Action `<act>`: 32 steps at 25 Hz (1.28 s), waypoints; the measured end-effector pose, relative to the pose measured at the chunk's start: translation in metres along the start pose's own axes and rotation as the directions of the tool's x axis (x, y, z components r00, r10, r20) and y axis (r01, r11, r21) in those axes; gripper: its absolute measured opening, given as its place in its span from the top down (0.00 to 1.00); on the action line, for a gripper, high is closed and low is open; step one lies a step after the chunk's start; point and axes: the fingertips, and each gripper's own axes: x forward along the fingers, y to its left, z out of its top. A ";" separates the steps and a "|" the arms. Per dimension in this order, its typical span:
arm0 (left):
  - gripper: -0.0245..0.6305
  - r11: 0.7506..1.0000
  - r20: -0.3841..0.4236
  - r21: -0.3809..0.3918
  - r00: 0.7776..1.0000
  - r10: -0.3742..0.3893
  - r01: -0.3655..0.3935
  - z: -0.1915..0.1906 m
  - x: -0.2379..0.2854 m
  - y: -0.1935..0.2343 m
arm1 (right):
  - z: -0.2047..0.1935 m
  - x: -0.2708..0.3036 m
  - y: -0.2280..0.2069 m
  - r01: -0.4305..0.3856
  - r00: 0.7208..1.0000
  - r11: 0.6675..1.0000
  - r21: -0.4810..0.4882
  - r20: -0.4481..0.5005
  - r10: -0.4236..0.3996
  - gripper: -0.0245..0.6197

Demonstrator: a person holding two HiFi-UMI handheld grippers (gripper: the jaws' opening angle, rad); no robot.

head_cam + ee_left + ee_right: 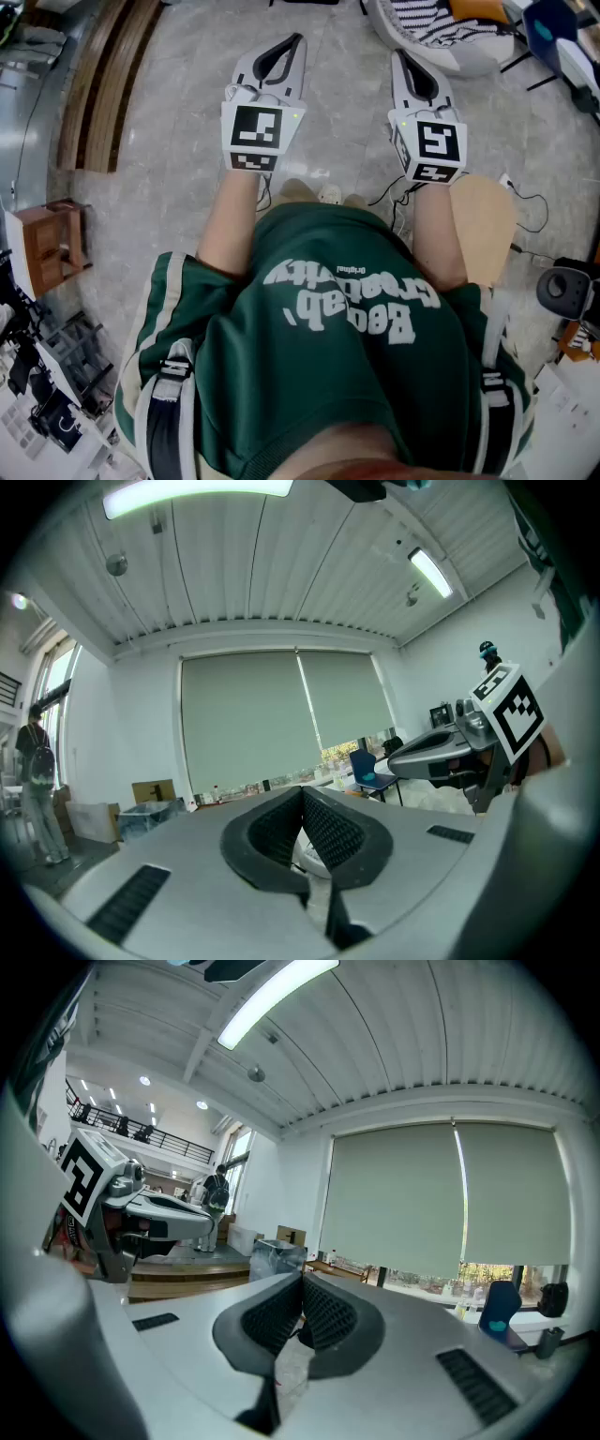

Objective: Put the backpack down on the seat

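Black, cream-edged backpack straps (161, 427) lie over both my shoulders. Beside my right forearm stands the round pale wooden seat (483, 225). Beyond that seat my left gripper (298, 42) and right gripper (399, 56) are both closed tight, holding nothing.

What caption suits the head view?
Backpack straps over a green shirt; left gripper and right gripper shut, empty, above the stone floor.

A grey marbled floor (159, 159) is seen below, edged at the left by wooden steps (98, 84). A wide window (487, 1274) is covered almost fully by pale roller blinds (394, 1194). The ribbed white ceiling (281, 564) is lit by strip lights (197, 497); a blue chair (364, 765) is set near the window
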 end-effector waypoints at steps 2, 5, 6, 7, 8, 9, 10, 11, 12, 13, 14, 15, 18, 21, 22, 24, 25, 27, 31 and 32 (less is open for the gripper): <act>0.93 1.000 -0.002 -0.001 1.000 0.000 0.000 0.000 -0.001 0.002 | 0.002 0.000 0.003 0.000 1.000 1.000 -0.005 0.000 0.000 0.91; 0.93 1.000 0.001 -0.004 1.000 0.004 -0.004 0.001 0.000 0.005 | 0.002 0.002 0.003 -0.002 1.000 1.000 -0.014 0.000 0.002 0.91; 0.93 1.000 0.001 -0.005 1.000 0.006 -0.006 0.001 0.001 0.005 | 0.002 0.002 0.002 -0.002 1.000 1.000 -0.015 0.000 0.002 0.91; 0.93 1.000 0.001 -0.004 1.000 0.009 -0.009 0.001 0.002 0.005 | 0.002 0.002 0.001 -0.003 1.000 1.000 -0.013 0.001 0.003 0.91; 0.93 1.000 0.001 -0.004 1.000 0.011 -0.011 0.001 0.003 0.005 | 0.002 0.003 0.000 -0.002 1.000 1.000 -0.008 0.004 0.002 0.91; 0.93 1.000 0.003 -0.003 1.000 0.012 -0.012 0.001 0.002 0.006 | 0.003 0.003 0.000 -0.003 1.000 1.000 0.002 0.009 0.003 0.91; 0.93 1.000 0.007 -0.003 1.000 0.014 -0.014 0.002 0.002 0.008 | 0.004 0.004 0.001 -0.005 1.000 1.000 0.013 0.015 0.005 0.91; 0.93 1.000 0.014 -0.003 1.000 0.015 -0.015 0.002 0.001 0.009 | 0.005 0.005 0.002 -0.009 1.000 1.000 0.021 0.021 0.008 0.91; 0.93 1.000 0.022 -0.003 1.000 0.015 -0.015 0.003 -0.001 0.010 | 0.006 0.005 0.003 -0.012 1.000 1.000 0.022 0.026 0.012 0.91; 0.93 1.000 0.030 -0.003 0.999 0.016 -0.016 0.004 -0.002 0.011 | 0.006 0.004 0.004 -0.013 0.999 1.000 0.019 0.031 0.013 0.91; 0.93 1.000 0.037 -0.002 0.999 0.020 -0.020 0.005 -0.004 0.011 | 0.007 0.003 0.004 -0.013 0.999 1.000 0.014 0.035 0.013 0.91; 0.93 1.000 0.042 0.000 0.999 0.027 -0.027 0.006 -0.006 0.011 | 0.008 0.002 0.005 -0.013 0.999 1.000 0.012 0.038 0.013 0.91; 0.93 0.999 0.051 0.015 0.998 0.043 -0.043 0.005 -0.008 0.018 | 0.007 0.007 0.008 -0.015 0.999 1.000 0.020 0.041 0.014 0.91; 0.93 0.999 0.047 0.014 0.998 0.038 -0.039 0.000 0.000 0.032 | 0.004 0.022 0.010 -0.015 0.999 1.000 0.028 0.036 0.014 0.91; 0.93 0.999 0.043 0.012 0.998 0.037 -0.037 -0.003 0.004 0.037 | 0.004 0.028 0.009 -0.016 0.999 1.000 0.024 0.035 0.015 0.91; 0.93 0.999 0.028 0.019 0.999 0.030 -0.031 -0.009 0.015 0.046 | 0.002 0.041 0.007 -0.014 1.000 1.000 0.004 0.028 0.014 0.91; 0.93 0.999 0.023 0.025 0.999 0.026 -0.026 -0.013 0.022 0.052 | 0.000 0.050 0.005 -0.010 1.000 1.000 -0.004 0.024 0.010 0.91; 0.93 1.000 0.021 0.026 1.000 0.015 -0.016 -0.022 0.041 0.068 | -0.003 0.073 0.000 -0.002 1.000 1.000 -0.009 0.017 0.003 0.91; 0.93 1.000 0.023 0.002 1.000 -0.003 0.003 -0.038 0.087 0.109 | -0.005 0.131 -0.009 0.000 1.000 0.999 -0.035 0.015 0.001 0.91; 0.93 1.000 0.027 -0.003 1.000 -0.011 0.011 -0.041 0.101 0.121 | -0.005 0.148 -0.011 0.002 1.000 0.999 -0.049 0.012 -0.002 0.91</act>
